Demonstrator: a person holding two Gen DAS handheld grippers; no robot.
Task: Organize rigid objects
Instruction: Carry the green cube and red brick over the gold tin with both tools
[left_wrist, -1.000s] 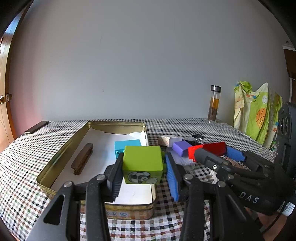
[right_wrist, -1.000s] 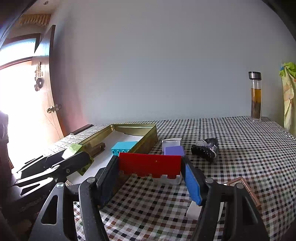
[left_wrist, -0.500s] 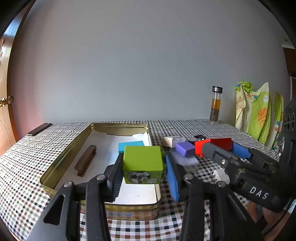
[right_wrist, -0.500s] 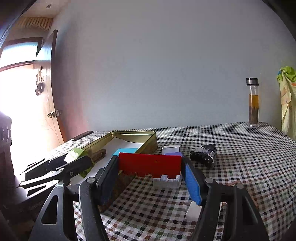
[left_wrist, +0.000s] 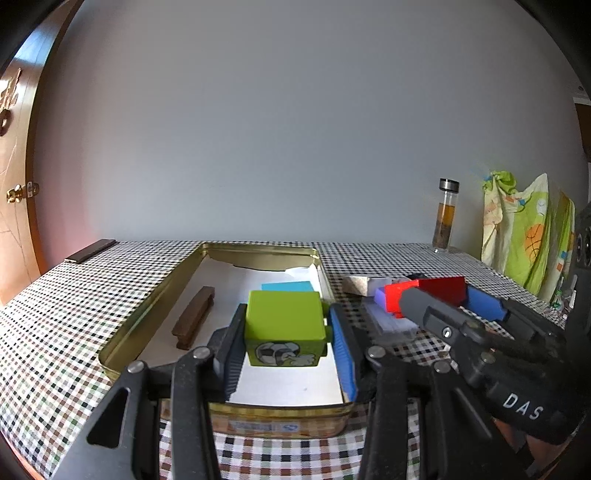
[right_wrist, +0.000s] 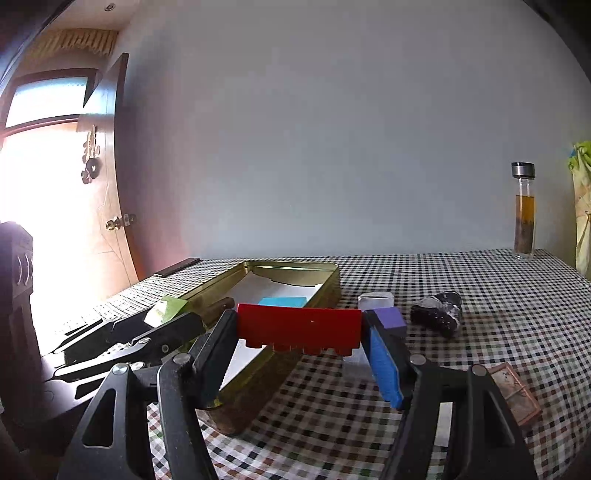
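A green cube is clamped between the pads of the left gripper, the jaws closed partway onto its two sides, and it is held in the air above the near end of the tin. A soccer-ball picture is seen on the cube's near face. Beyond the cube, inside the tin, a cyan block is partly hidden, and a brown bar lies ahead and to the left on the tin's white lining. A red brick is gripped lengthwise by the right gripper, whose jaws are set wider and pressed against its two ends; its studs are turned down, and it is held off the checked cloth, just to the right of the tin's wall. Just past the right pad a purple block is seen, with a white box behind it. Further right ahead, a dark toy shoe lies on the cloth, and a bottle stands at the far edge. To the right of the right gripper's blue pad, a small brown framed piece lies on the cloth.
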